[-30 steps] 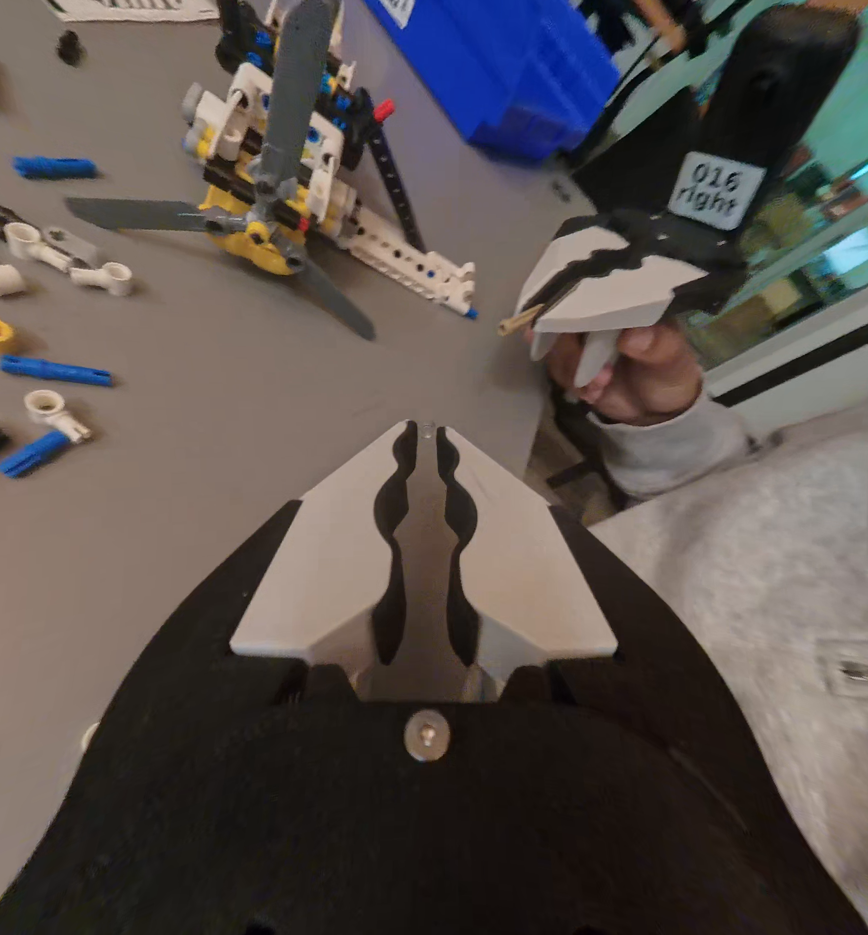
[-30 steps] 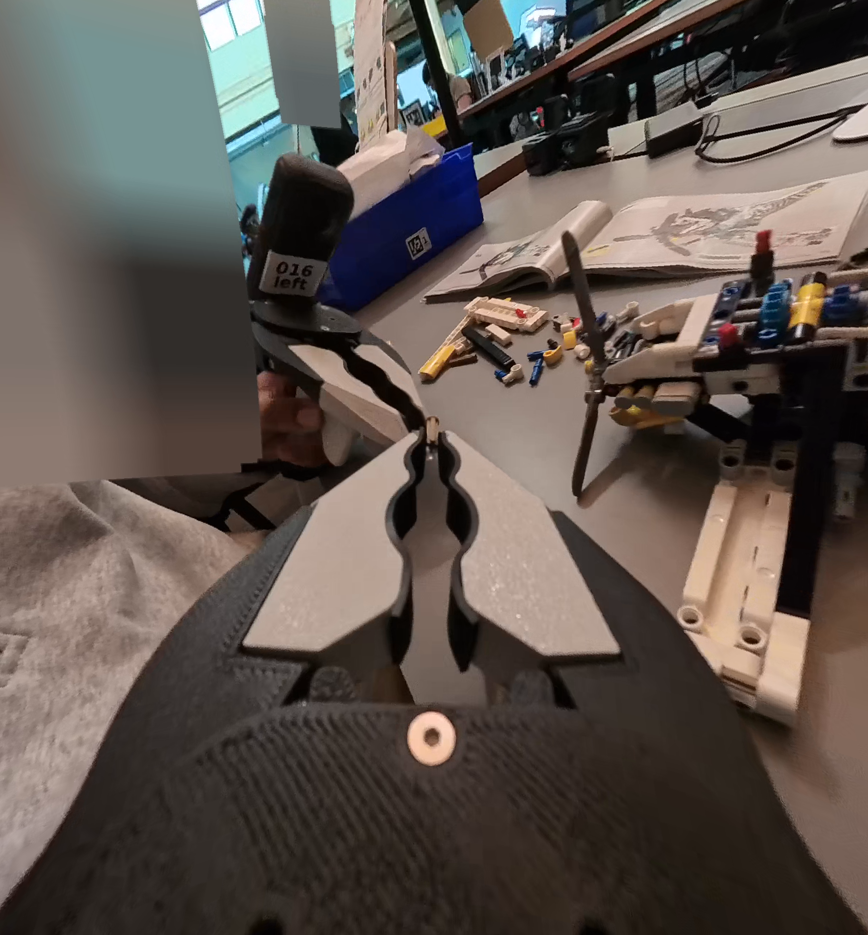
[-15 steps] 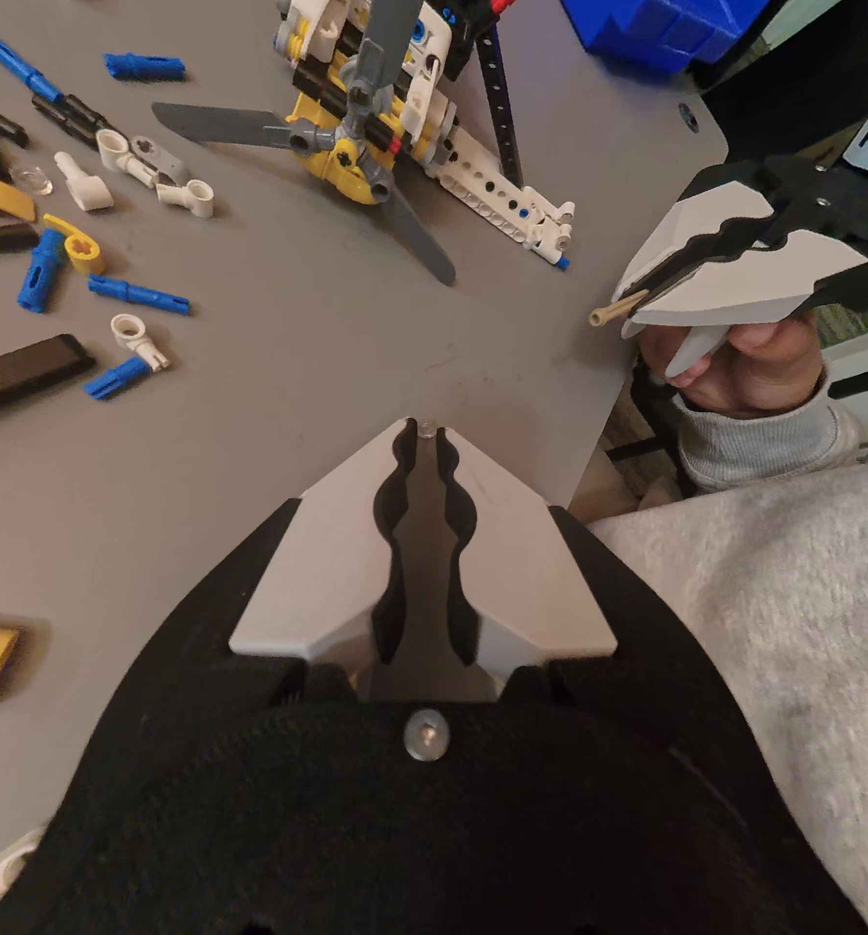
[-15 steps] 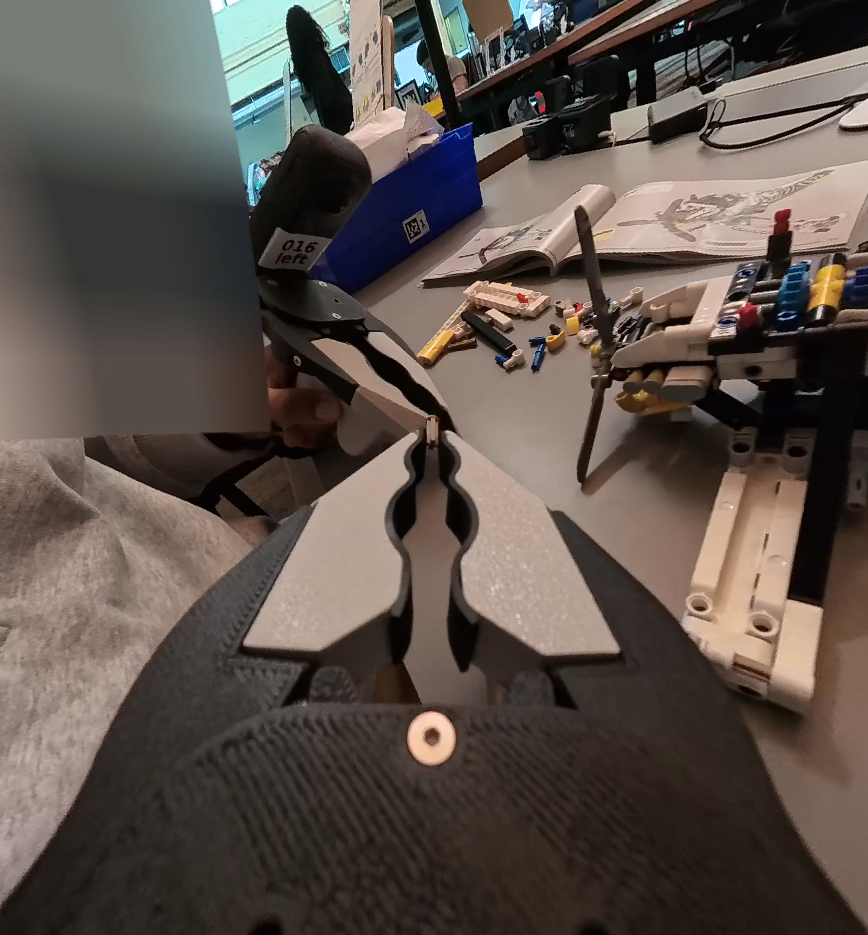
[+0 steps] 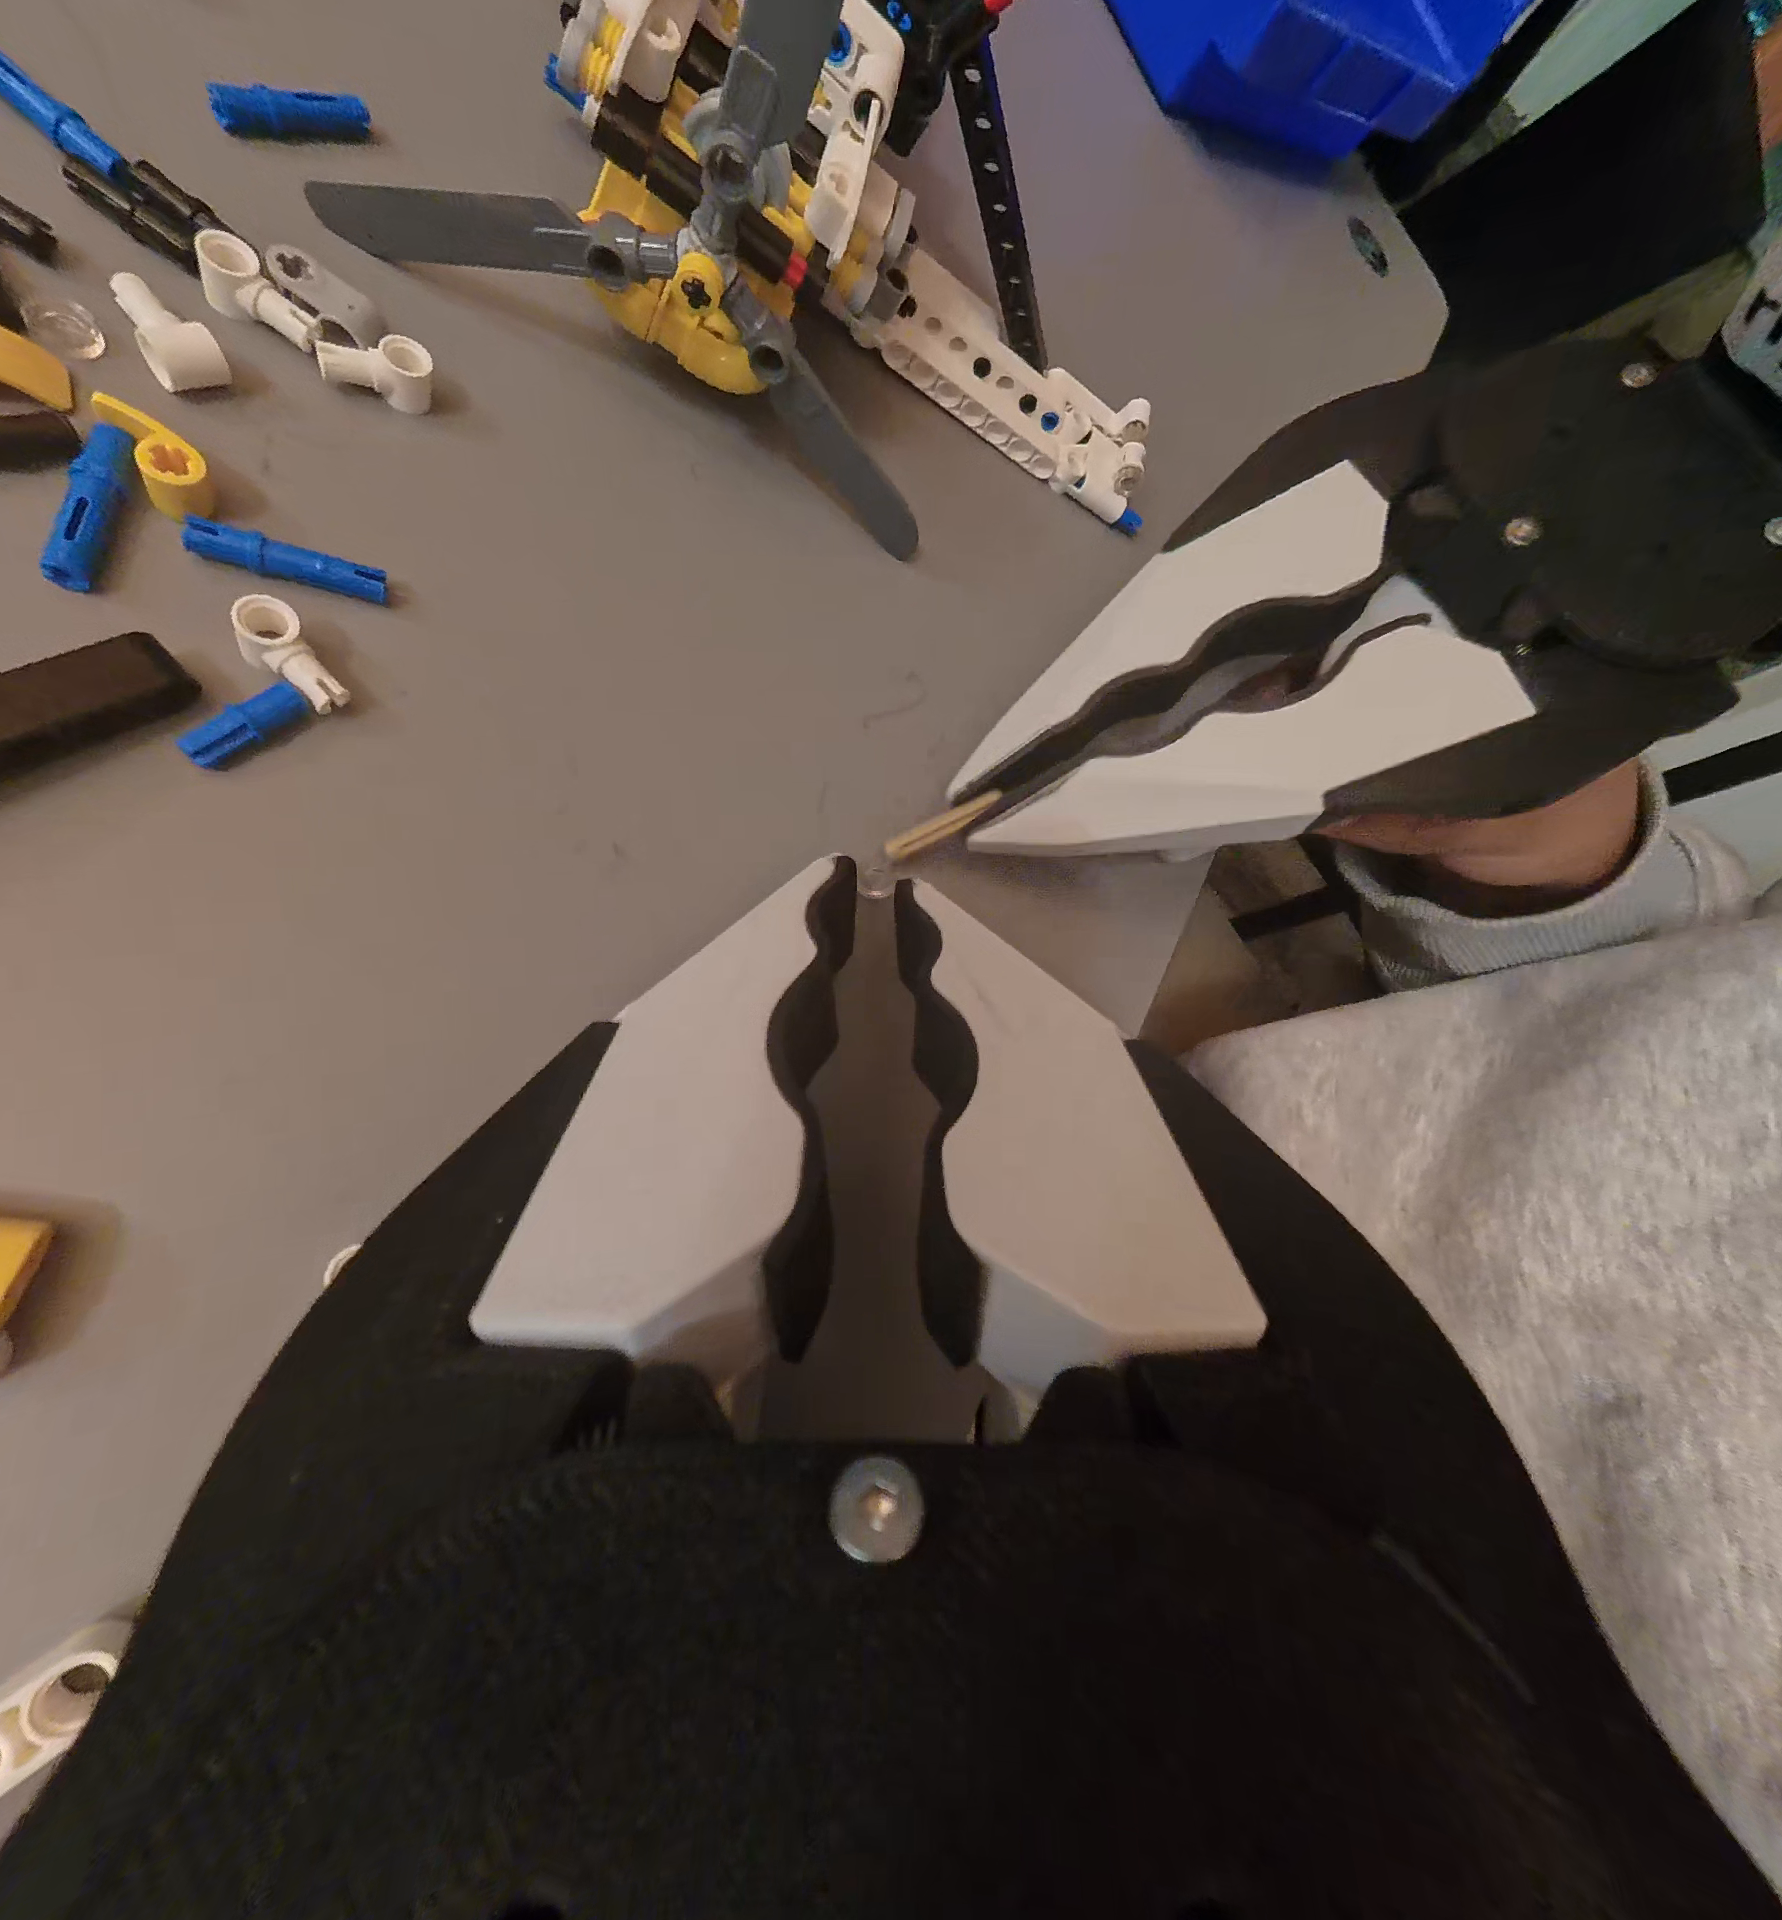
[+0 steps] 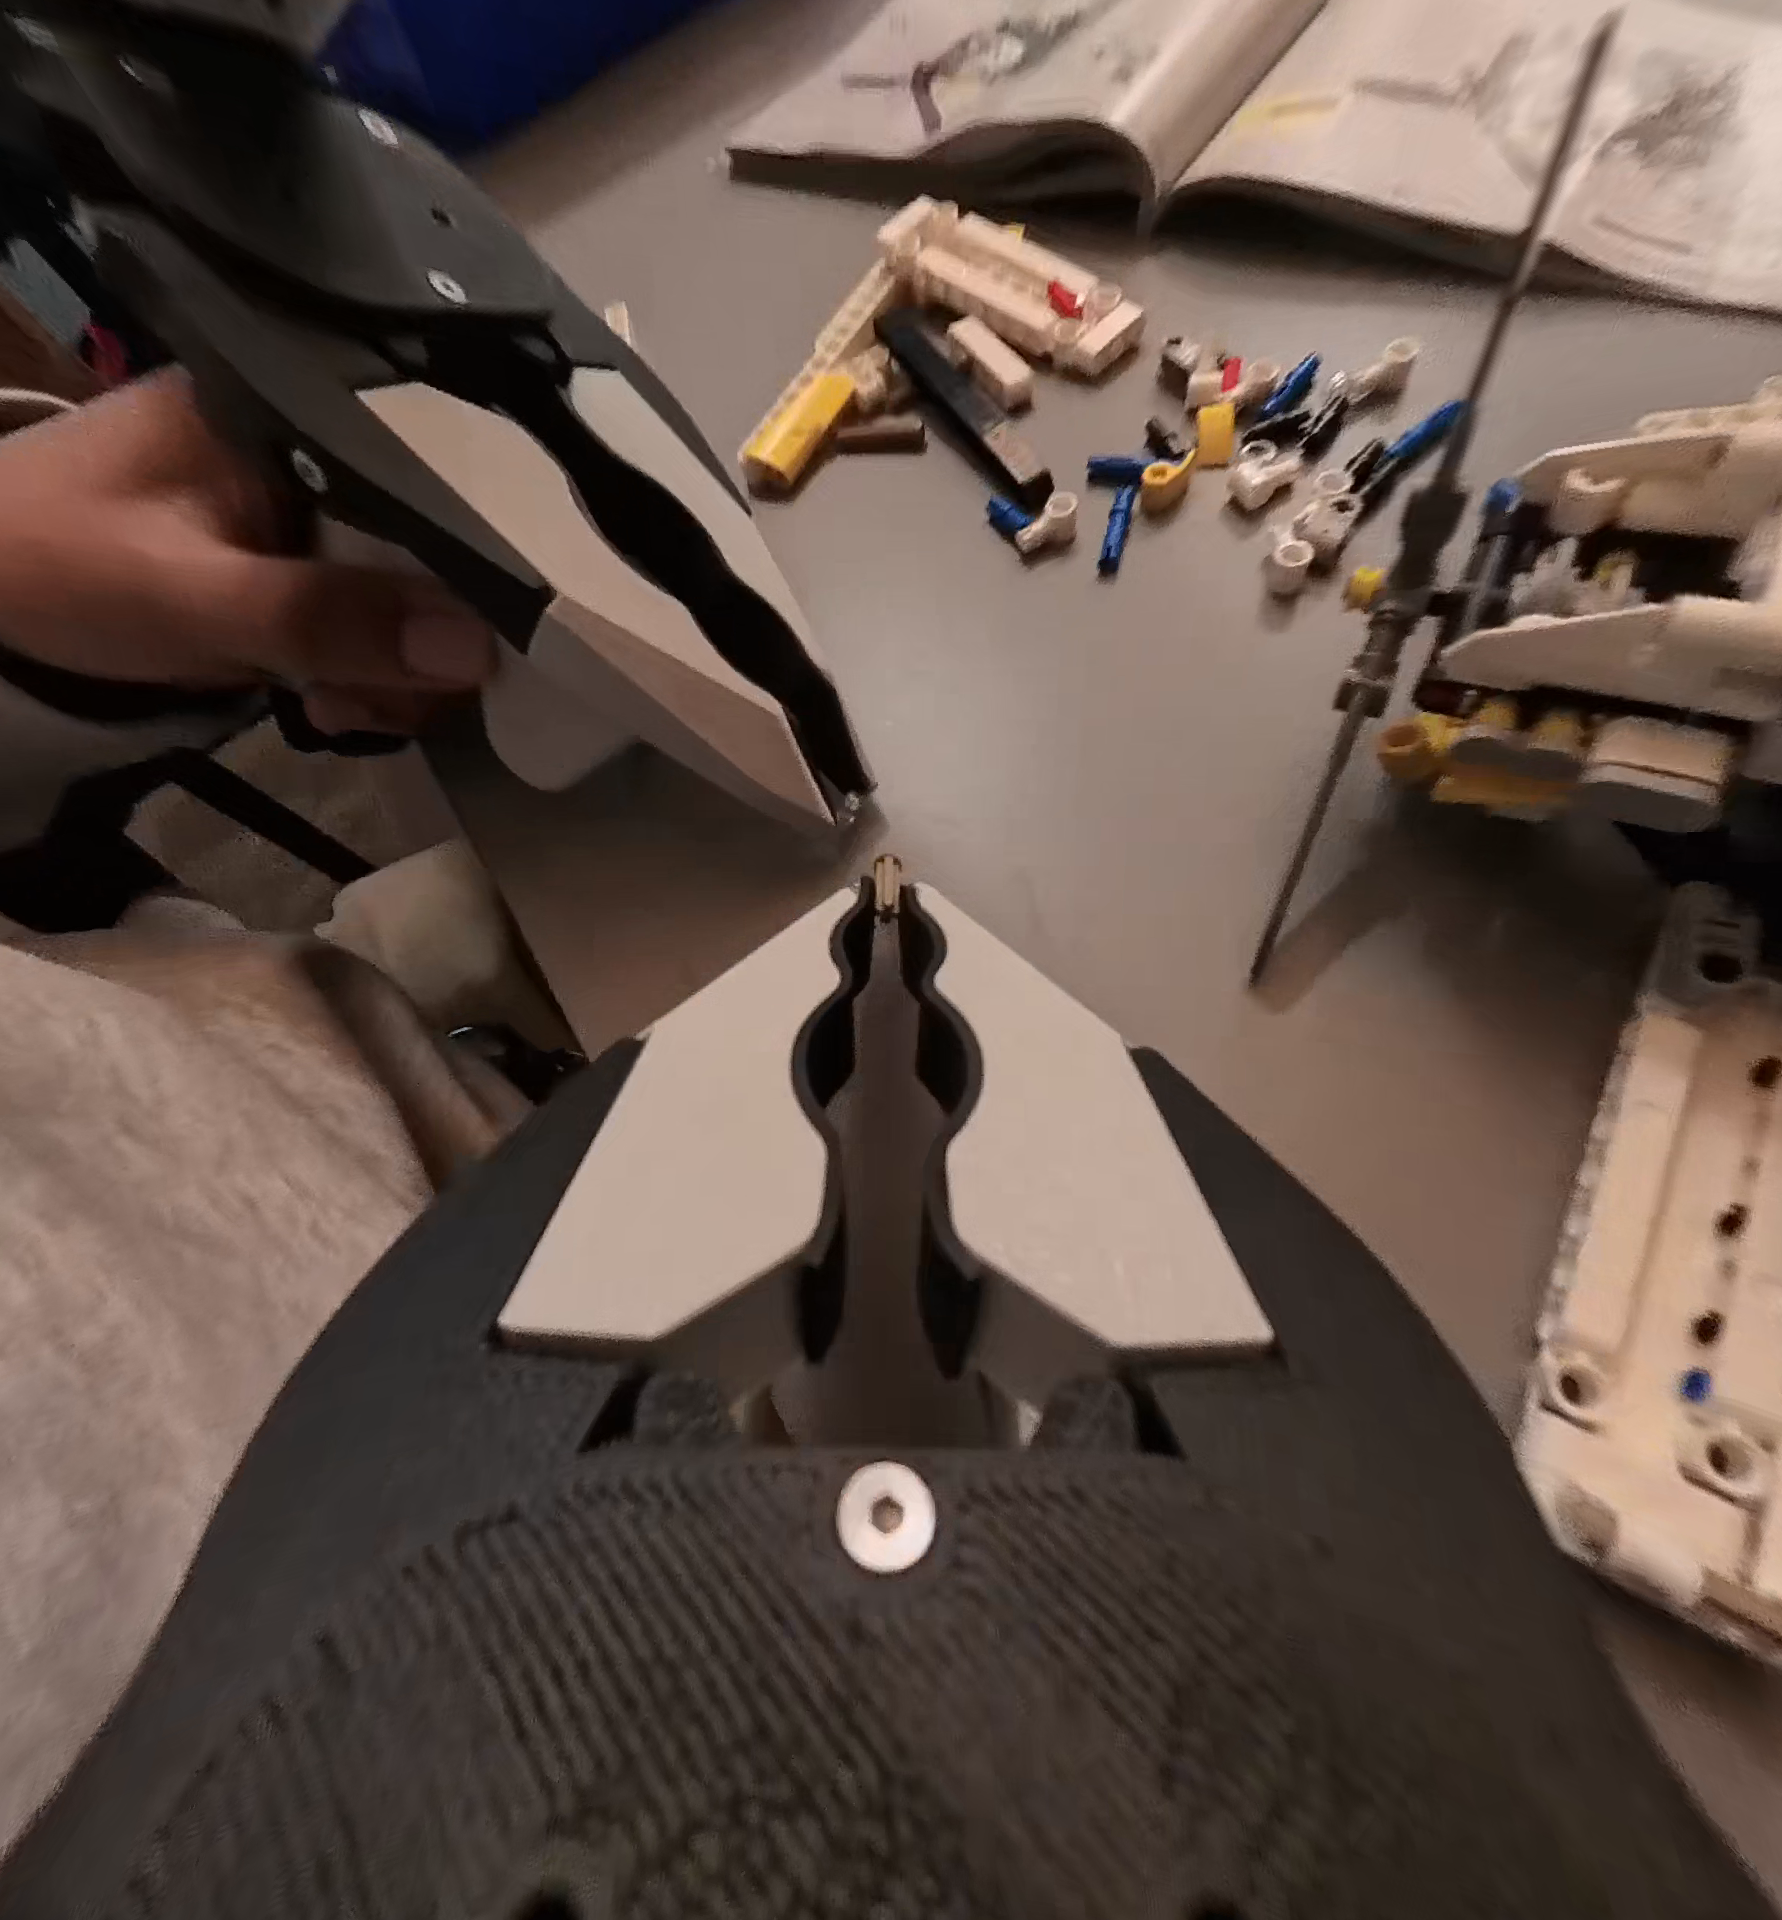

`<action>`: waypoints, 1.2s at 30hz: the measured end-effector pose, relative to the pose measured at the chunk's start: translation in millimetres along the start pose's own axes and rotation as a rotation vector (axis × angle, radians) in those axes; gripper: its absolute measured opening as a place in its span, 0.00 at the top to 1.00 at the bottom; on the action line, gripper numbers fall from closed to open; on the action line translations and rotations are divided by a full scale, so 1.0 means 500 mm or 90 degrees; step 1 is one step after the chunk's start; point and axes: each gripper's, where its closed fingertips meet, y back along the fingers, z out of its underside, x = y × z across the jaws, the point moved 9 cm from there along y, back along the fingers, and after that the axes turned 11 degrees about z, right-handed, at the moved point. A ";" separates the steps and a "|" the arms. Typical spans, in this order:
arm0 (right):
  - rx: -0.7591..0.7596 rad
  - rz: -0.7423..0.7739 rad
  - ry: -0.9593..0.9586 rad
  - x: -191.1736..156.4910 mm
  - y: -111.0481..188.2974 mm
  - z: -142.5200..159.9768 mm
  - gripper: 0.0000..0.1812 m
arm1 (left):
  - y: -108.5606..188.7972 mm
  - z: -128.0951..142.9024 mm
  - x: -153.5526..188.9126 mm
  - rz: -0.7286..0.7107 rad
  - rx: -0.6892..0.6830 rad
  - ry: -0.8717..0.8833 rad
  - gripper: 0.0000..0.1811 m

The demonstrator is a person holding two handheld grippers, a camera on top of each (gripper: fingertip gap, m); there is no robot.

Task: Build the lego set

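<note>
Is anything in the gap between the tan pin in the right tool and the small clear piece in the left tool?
Nothing visible. The tan pin in the right tool points at the clear piece at the left tool tip; only bare table shows behind.

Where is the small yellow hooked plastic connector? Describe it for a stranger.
Find the yellow-and-white propeller model on the grey table. Left of it lie loose parts; the connector sits beside blue pins, the only yellow piece with a cross-shaped hole.

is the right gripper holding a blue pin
No, the right gripper is shut on a small tan peg that sticks out past its fingertips.
</note>
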 end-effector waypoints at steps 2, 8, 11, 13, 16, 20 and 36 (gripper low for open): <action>-0.013 -0.019 -0.012 -0.005 -0.009 -0.006 0.98 | -0.001 0.000 0.001 -0.001 -0.002 -0.006 0.97; -0.023 -0.046 -0.042 -0.001 -0.014 -0.016 0.98 | 0.000 0.002 0.002 0.009 -0.002 -0.008 0.97; -0.018 -0.042 -0.036 -0.003 -0.012 -0.016 0.98 | 0.000 0.002 0.002 0.011 -0.002 -0.007 0.97; -0.012 -0.038 -0.034 -0.003 -0.011 -0.017 0.98 | 0.001 0.003 0.002 0.013 -0.002 -0.006 0.97; -0.007 -0.039 -0.034 -0.003 -0.009 -0.018 0.98 | 0.002 0.003 0.002 0.016 -0.006 -0.007 0.97; -0.010 -0.044 -0.030 -0.005 -0.011 -0.018 0.98 | 0.003 0.004 0.002 0.016 -0.009 -0.007 0.97; 0.000 -0.052 0.008 -0.024 -0.012 -0.026 0.98 | 0.010 0.013 0.009 -0.015 -0.037 -0.034 0.97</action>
